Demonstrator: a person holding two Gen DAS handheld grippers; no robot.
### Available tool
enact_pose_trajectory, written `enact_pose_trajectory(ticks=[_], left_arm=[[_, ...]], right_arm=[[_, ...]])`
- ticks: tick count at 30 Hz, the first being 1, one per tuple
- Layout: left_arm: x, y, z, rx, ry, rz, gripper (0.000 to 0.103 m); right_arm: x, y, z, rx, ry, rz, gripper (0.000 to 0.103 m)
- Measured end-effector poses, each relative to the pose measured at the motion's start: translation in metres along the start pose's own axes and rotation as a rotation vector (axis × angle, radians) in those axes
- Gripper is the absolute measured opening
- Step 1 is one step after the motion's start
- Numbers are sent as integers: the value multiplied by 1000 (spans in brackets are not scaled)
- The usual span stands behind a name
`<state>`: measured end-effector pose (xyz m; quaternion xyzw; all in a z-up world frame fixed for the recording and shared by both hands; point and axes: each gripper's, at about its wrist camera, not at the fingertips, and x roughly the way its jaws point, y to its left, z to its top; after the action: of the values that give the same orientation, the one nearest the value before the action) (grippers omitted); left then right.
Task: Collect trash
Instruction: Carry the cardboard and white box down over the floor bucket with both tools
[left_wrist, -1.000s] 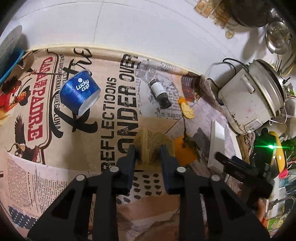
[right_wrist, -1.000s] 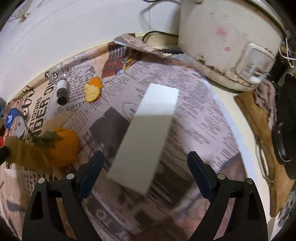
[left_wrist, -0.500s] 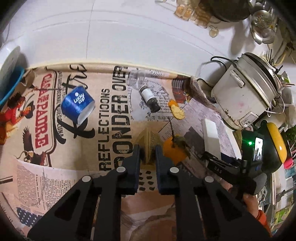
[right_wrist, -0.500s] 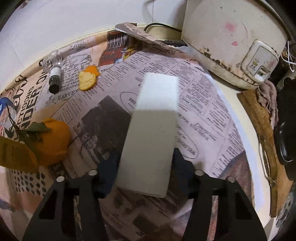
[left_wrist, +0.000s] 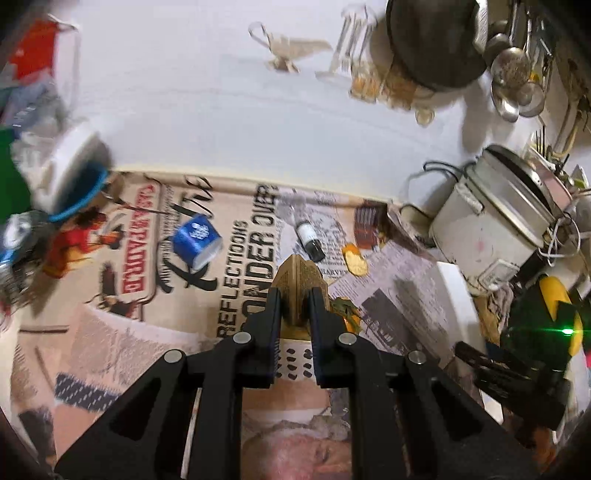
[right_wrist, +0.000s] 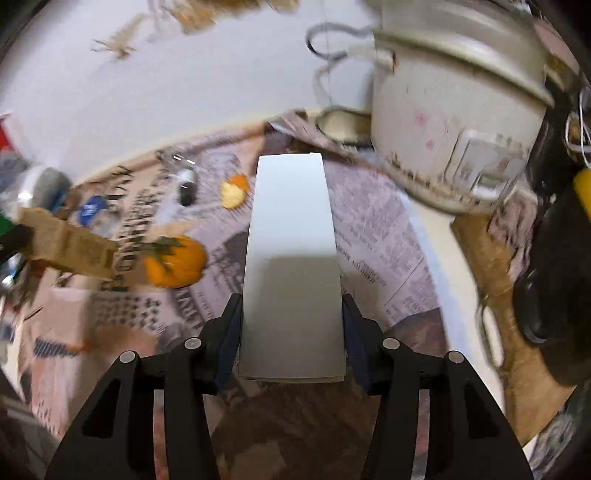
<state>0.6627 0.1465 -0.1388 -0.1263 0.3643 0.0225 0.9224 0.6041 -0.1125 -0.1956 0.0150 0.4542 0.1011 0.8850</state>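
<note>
My left gripper (left_wrist: 294, 299) is shut on a brown folded paper carton (left_wrist: 300, 284) and holds it above the newspaper-covered counter; the carton also shows in the right wrist view (right_wrist: 70, 243). My right gripper (right_wrist: 291, 314) is shut on a long white box (right_wrist: 291, 251), lifted off the counter; the box shows in the left wrist view (left_wrist: 460, 299). On the newspaper lie a blue paper cup (left_wrist: 197, 240), a small bottle with a dark cap (left_wrist: 310, 240), a piece of orange peel (left_wrist: 355, 260) and an orange with leaves (right_wrist: 173, 260).
A dirty white rice cooker (left_wrist: 495, 225) stands at the back right, beside a wooden board (right_wrist: 495, 280). A white wall (left_wrist: 258, 122) runs behind the counter. Pans and ladles (left_wrist: 513, 77) hang at the top right. A blue-rimmed bowl (left_wrist: 74, 177) sits far left.
My right gripper closed on the white box and lifted it. My left gripper squeezed the brown carton and raised it; both views now sit higher and farther back.
</note>
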Motion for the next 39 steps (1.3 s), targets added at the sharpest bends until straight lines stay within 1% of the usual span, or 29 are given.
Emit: enact_pose_trajectory(ticks=[4,7,10,13,18,23,25,32,34,37,39], left_arm=[[-43,-9,-16,-34,-76,55,13],[-72,-13,-25,-53,-112,73,13],[-103,-14,-36,-56,-143,92,13],[-128,-12,-47,-59,-160,92,13],[-165,-3,-70,-51,-181,77,13],[-200,14,-103,-30,-173,34,13],[-215,23,-120,-14,-162,20,13],[-276,55,-198,39,-116,-4,13],[-290,63,-219,45,-95,-8,13],[-305,71,-241,43,-59,-20,13],[-311,74,-252,41,-37,-30,13]], right_arm=[[-38,0,0,-76,-57,69,48],[-64,4,0,-112,-95,120,48],[-92,12,-7,-132,-139,152,48],[-114,20,-16,-137,-170,183,48],[-143,35,-42,-149,-206,188,48],[-166,58,-82,-142,-218,181,48],[-177,71,-106,-128,-216,174,48],[-205,110,-187,-101,-194,181,48],[-211,121,-209,-99,-180,185,48],[-220,132,-237,-92,-146,194,48],[-225,137,-252,-91,-123,183,48]])
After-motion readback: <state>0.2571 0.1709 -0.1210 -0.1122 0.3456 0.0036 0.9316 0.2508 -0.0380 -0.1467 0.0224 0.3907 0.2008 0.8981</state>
